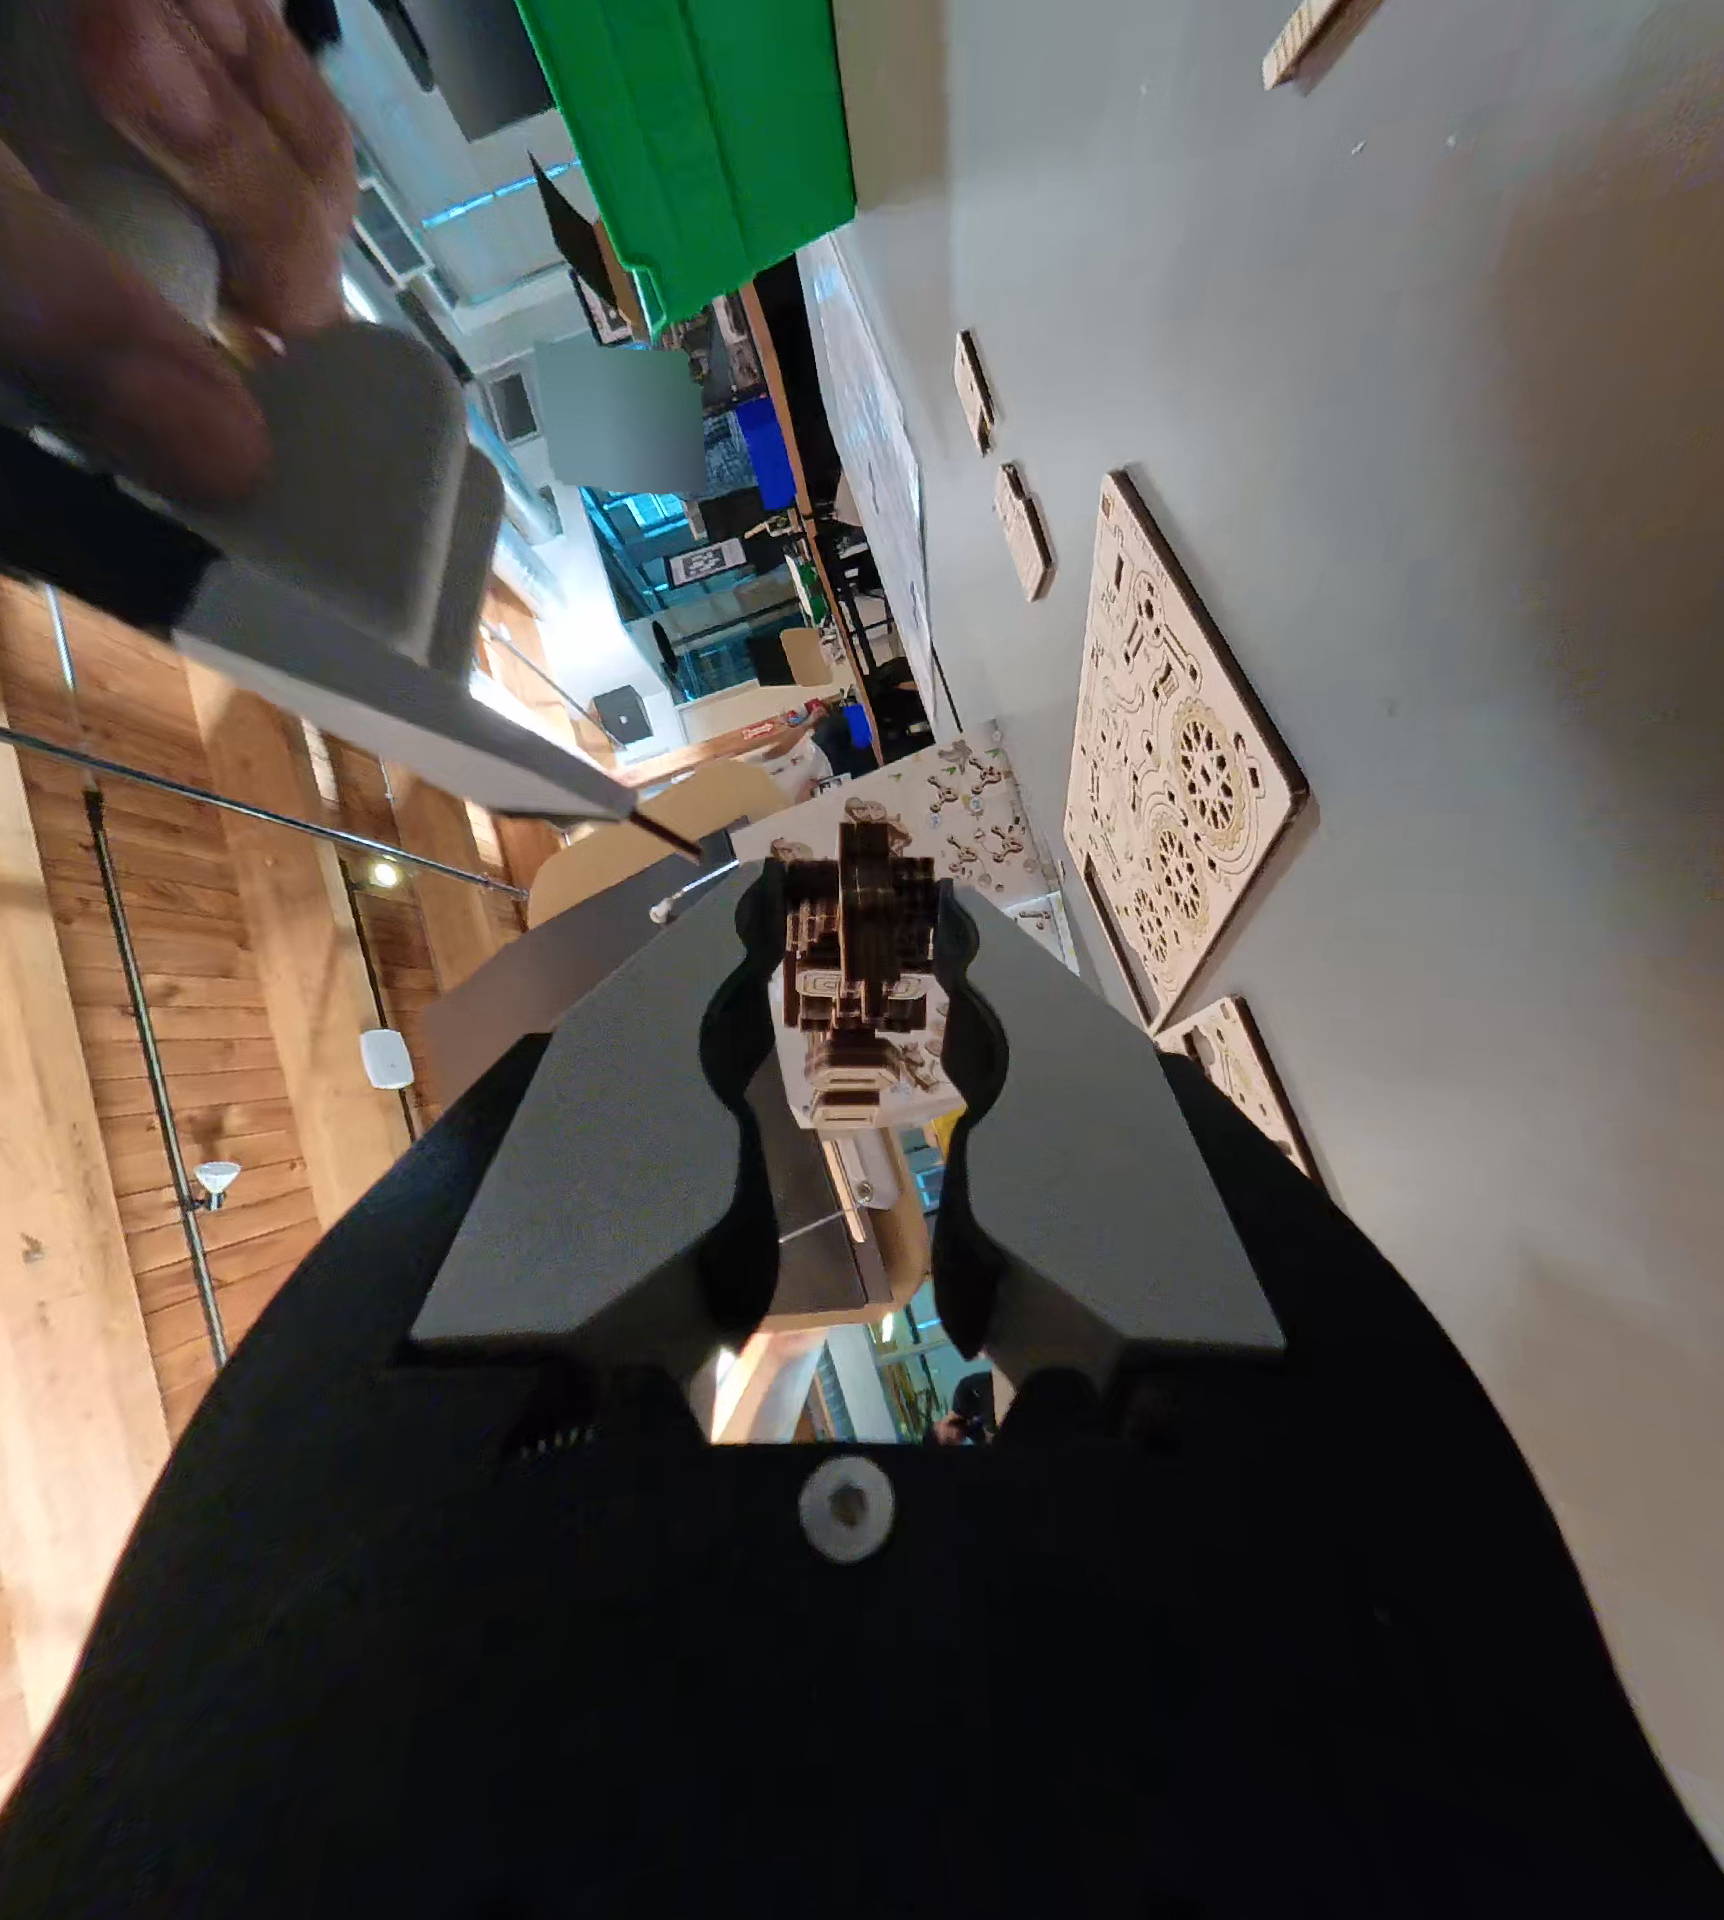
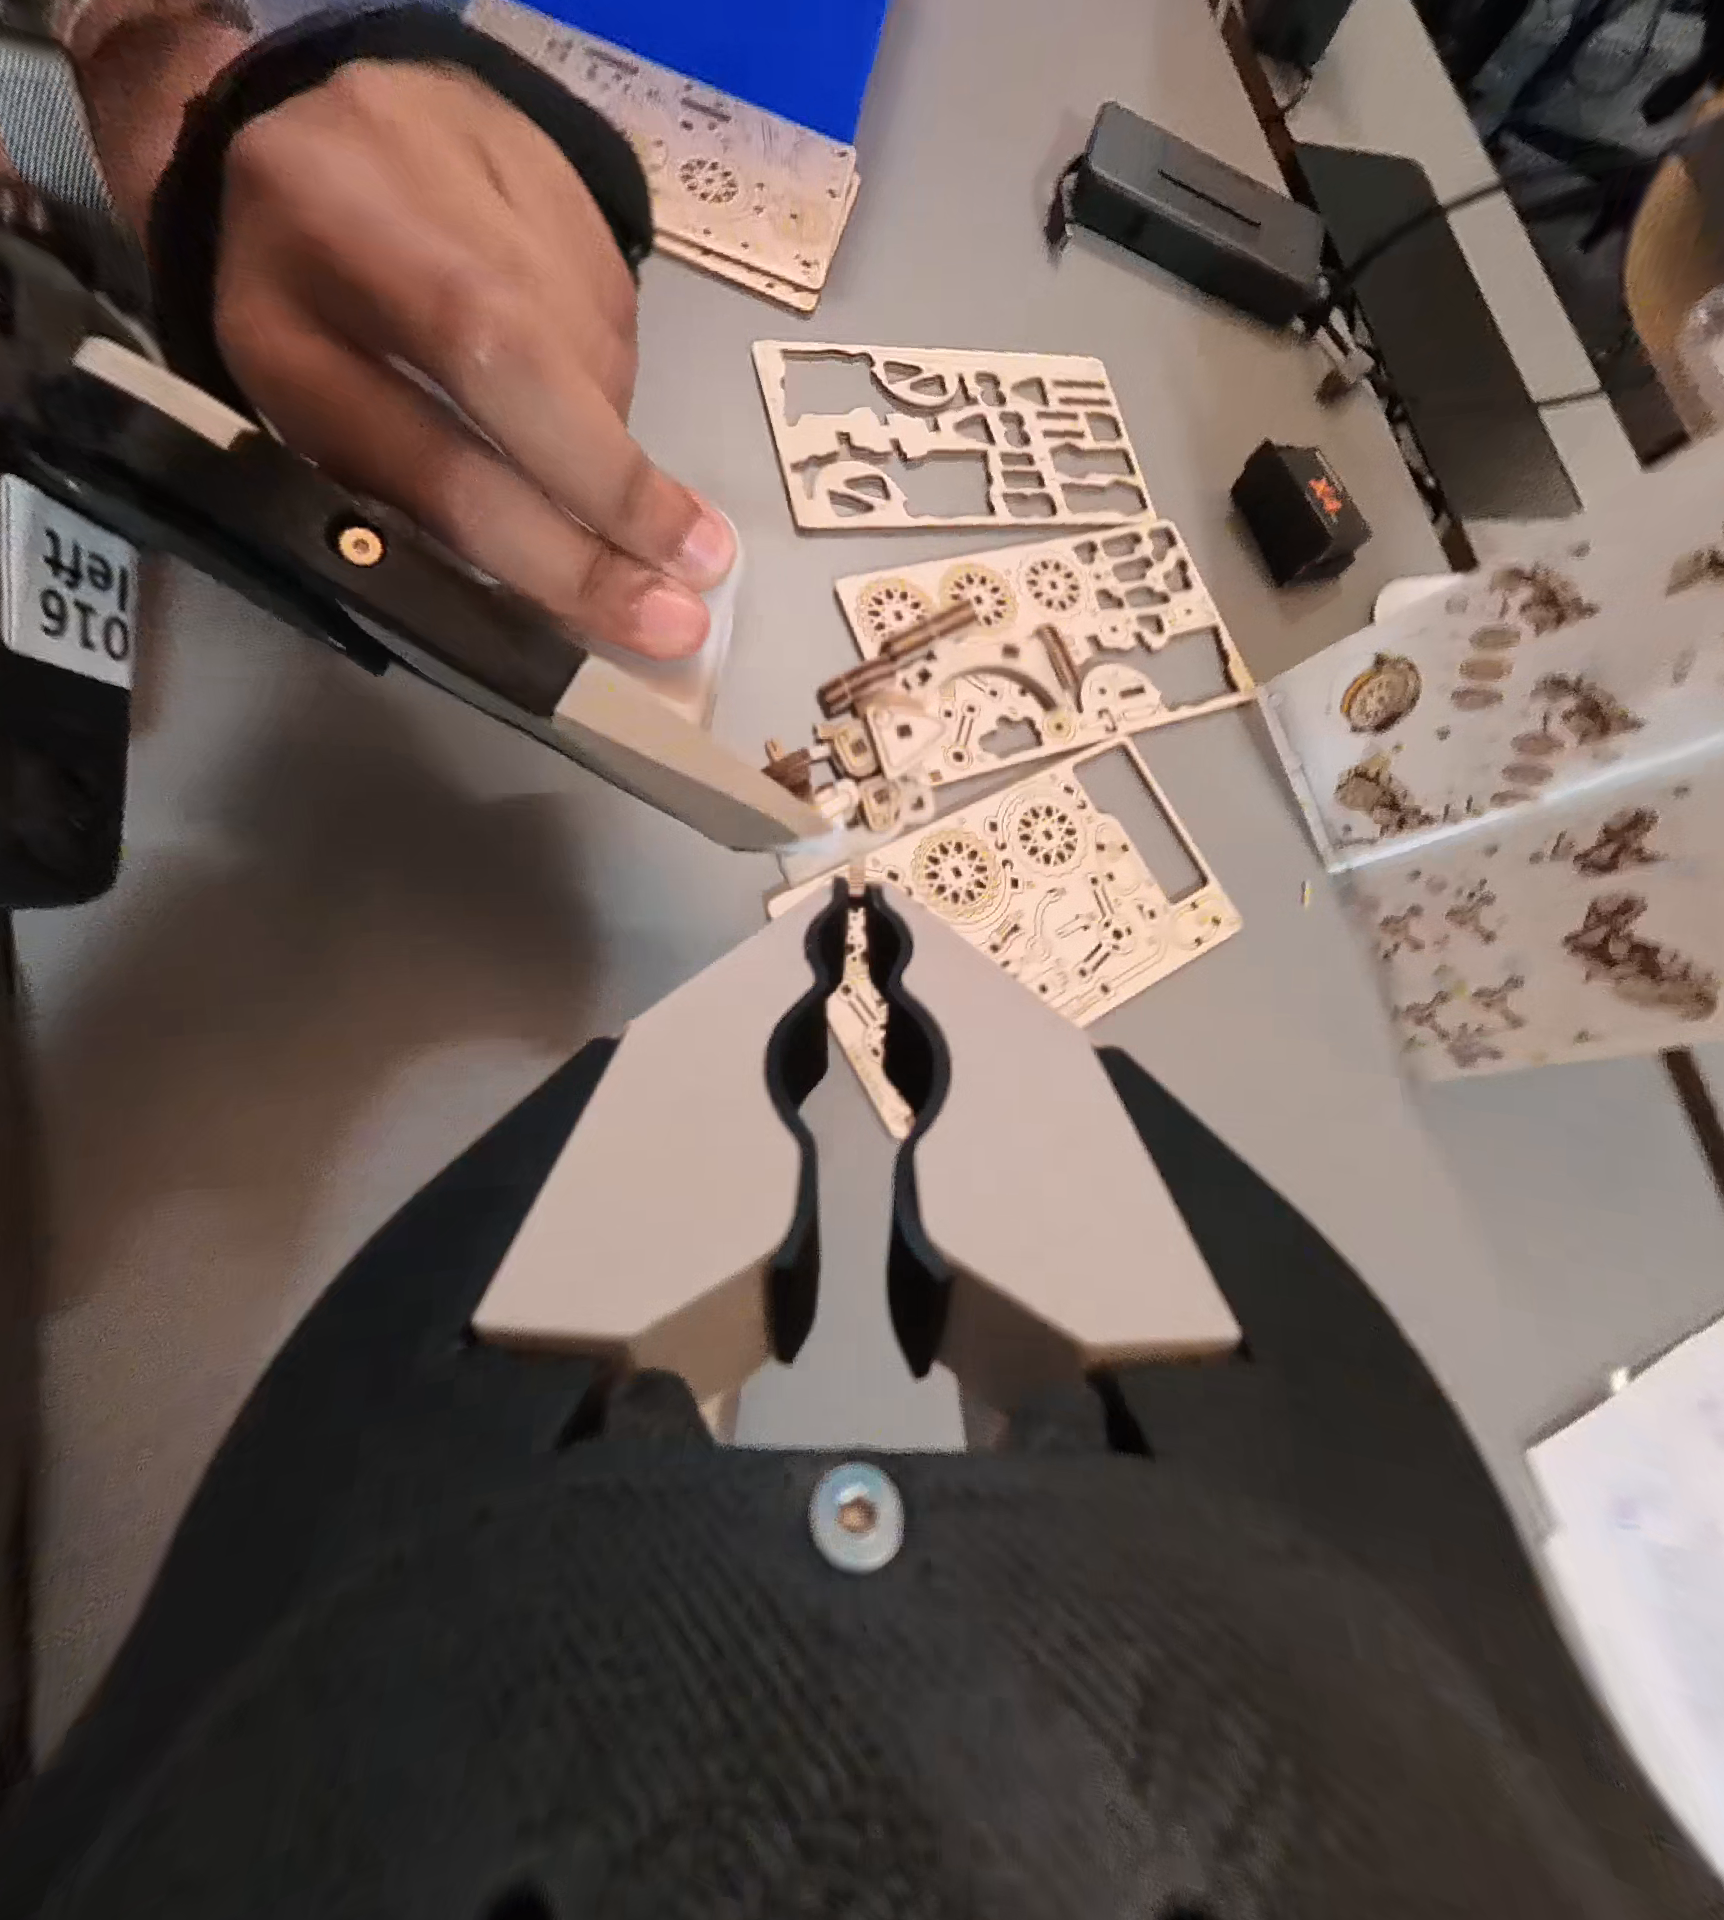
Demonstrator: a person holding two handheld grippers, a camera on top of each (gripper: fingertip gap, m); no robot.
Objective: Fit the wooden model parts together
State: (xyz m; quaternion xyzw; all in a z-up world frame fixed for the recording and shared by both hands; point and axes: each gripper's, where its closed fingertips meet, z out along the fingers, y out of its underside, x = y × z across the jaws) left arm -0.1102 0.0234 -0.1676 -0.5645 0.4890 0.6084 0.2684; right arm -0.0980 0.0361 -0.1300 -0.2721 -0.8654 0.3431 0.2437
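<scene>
Left gripper [image 1: 853, 935] pinching the light, brittle wooden model [image 1: 858, 966] by its sturdier body; right gripper [image 2: 856, 920] nipping a thin wooden part [image 2: 856, 891] edgewise.

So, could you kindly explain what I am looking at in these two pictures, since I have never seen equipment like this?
There is no robot here: a person holds a hand-operated gripper in each hand, and each carries a camera looking forward along its jaws. The dark shape at the bottom of each picture is that gripper's own body.

The left wrist view is rolled sideways, so the grey table runs up the right side. The left gripper has its jaws shut on a small, partly built wooden model.

The right wrist view looks down on the same table. The right gripper appears to pinch a thin sliver of wood, too small to identify. The person's hand holds the left gripper at upper left.

On the table lie laser-cut wooden sheets with gear shapes, some partly emptied, and a small black box.
</scene>
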